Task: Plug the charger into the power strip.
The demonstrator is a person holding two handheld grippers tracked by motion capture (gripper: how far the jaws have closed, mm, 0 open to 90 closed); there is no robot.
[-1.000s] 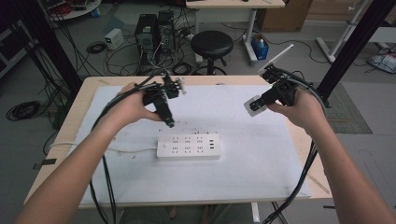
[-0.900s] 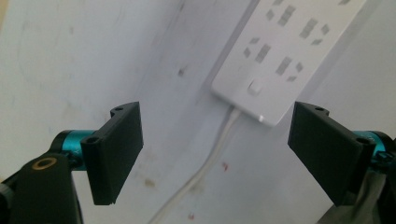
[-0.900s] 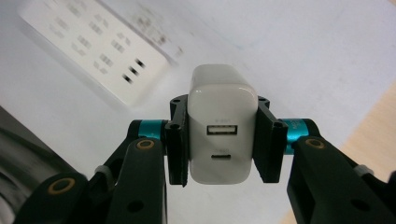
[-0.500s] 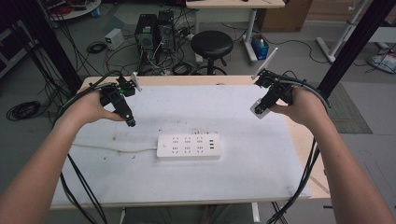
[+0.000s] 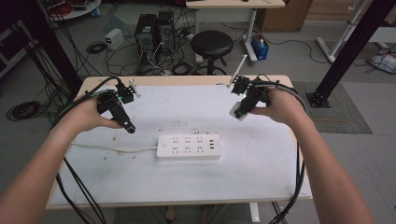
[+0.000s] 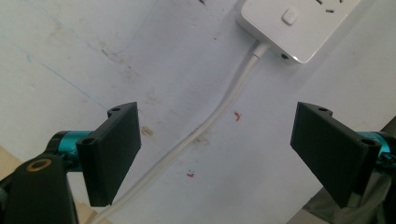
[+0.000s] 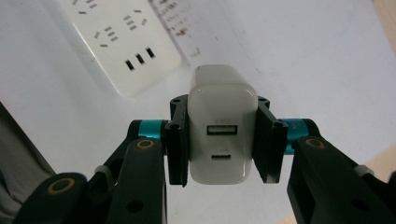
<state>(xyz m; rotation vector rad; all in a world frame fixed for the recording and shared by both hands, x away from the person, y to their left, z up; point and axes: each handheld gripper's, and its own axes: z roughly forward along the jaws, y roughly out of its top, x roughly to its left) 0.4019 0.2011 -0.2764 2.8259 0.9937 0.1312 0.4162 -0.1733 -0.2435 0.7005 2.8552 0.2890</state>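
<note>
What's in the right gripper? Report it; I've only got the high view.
Observer: A white charger block, clamped by its two sides in the right gripper. Two ports face that gripper's camera.
Operator: Now describe the left gripper.
Observer: Its fingers have just been opening. They stand wide apart with nothing between them.
Operator: Say what lies under it.
Observer: A white cord lies on the table and runs into the end of the power strip, beside a button.
</note>
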